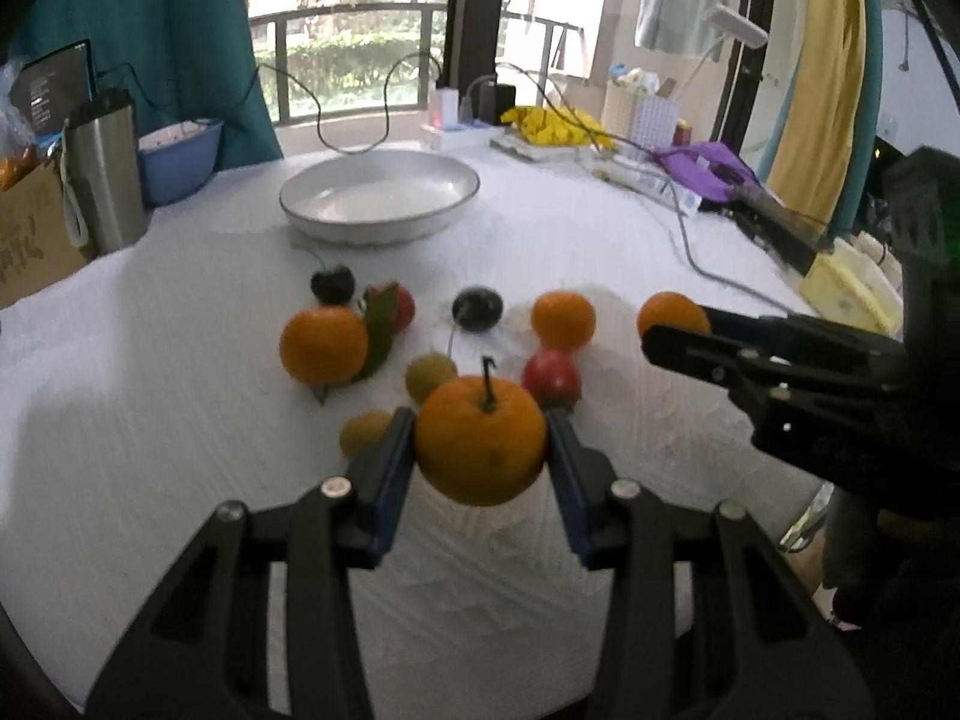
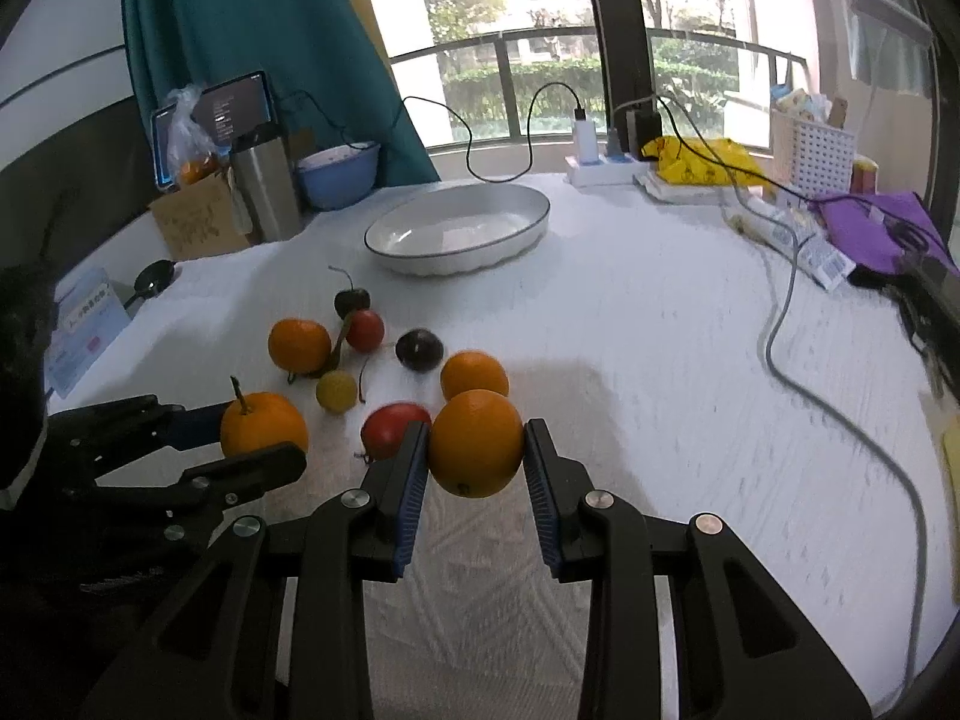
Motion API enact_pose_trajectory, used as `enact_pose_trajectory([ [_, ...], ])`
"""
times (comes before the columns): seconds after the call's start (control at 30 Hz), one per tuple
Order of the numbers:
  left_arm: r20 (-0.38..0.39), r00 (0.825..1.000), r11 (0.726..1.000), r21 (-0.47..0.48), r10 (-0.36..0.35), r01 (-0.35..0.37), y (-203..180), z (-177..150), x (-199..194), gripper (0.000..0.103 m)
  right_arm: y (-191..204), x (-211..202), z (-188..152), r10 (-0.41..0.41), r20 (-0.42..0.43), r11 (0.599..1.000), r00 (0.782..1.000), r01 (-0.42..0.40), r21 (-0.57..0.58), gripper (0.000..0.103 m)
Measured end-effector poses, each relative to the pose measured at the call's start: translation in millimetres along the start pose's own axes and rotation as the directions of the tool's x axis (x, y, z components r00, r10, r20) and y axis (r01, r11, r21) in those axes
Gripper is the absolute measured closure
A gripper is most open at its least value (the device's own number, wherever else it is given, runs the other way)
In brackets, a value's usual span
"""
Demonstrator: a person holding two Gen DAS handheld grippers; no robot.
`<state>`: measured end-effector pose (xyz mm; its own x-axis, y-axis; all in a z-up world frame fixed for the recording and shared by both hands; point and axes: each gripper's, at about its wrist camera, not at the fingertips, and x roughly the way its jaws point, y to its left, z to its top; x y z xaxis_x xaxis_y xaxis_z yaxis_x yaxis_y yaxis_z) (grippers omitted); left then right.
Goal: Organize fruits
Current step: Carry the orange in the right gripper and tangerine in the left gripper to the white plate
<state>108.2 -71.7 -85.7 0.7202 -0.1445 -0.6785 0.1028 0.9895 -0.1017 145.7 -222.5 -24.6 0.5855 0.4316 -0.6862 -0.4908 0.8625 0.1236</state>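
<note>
The stemmed orange (image 1: 482, 441) sits clamped between the blue pads of the left gripper (image 1: 480, 450), held above the white counter (image 1: 180, 420) at the near edge of the fruit cluster. The right gripper (image 2: 476, 450) is closed the same way on a second orange (image 2: 476, 443) (this one shows no stem), just in front of a red fruit (image 2: 390, 427) and another loose orange (image 2: 474, 373). Behind these, scattered on the counter, lie an orange with a leaf (image 1: 323, 343), two small yellow-green fruits (image 1: 430, 377) (image 1: 366, 432), a small red fruit (image 2: 365, 330), a dark plum (image 1: 477, 307) and a dark cherry (image 1: 332, 283) with its stem up. Farther back, well apart from the fruit, stands an oval white dish (image 1: 378, 195) with a dark rim, nothing in it. Along the counter's far-left edge are a steel tumbler (image 1: 105, 171), a blue bowl (image 1: 177, 159) and a cardboard box (image 1: 30, 234); to the right a grey cable (image 2: 840, 396) snakes across the surface past a purple cloth (image 2: 870, 228) and a white basket (image 2: 813, 150).
</note>
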Motion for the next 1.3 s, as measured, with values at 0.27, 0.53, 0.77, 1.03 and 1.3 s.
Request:
enact_pose_trajectory([
  [0.27,0.058,0.998,1.000,-0.023,0.005,-0.004,20,22,-4,0.058,6,4,23,-0.013,0.013,0.999,1.000,0.013,-0.030,0.069],
  [0.53,0.103,0.995,1.000,-0.006,-0.015,0.016,35,43,-2,0.058,13,15,49,-0.027,0.023,0.998,0.999,0.028,-0.048,0.069],
  [0.77,0.130,0.990,0.999,0.011,-0.046,0.044,47,60,2,0.058,16,31,72,-0.019,0.021,0.999,1.000,0.020,-0.044,0.069],
  [1.03,0.144,0.987,0.997,0.029,-0.069,0.065,61,79,15,0.058,17,49,97,-0.036,0.028,0.998,0.999,0.037,-0.057,0.069],
  [1.3,0.144,0.987,0.997,0.028,-0.073,0.070,77,105,38,0.058,11,70,121,-0.041,0.031,0.997,0.999,0.043,-0.068,0.069],
])
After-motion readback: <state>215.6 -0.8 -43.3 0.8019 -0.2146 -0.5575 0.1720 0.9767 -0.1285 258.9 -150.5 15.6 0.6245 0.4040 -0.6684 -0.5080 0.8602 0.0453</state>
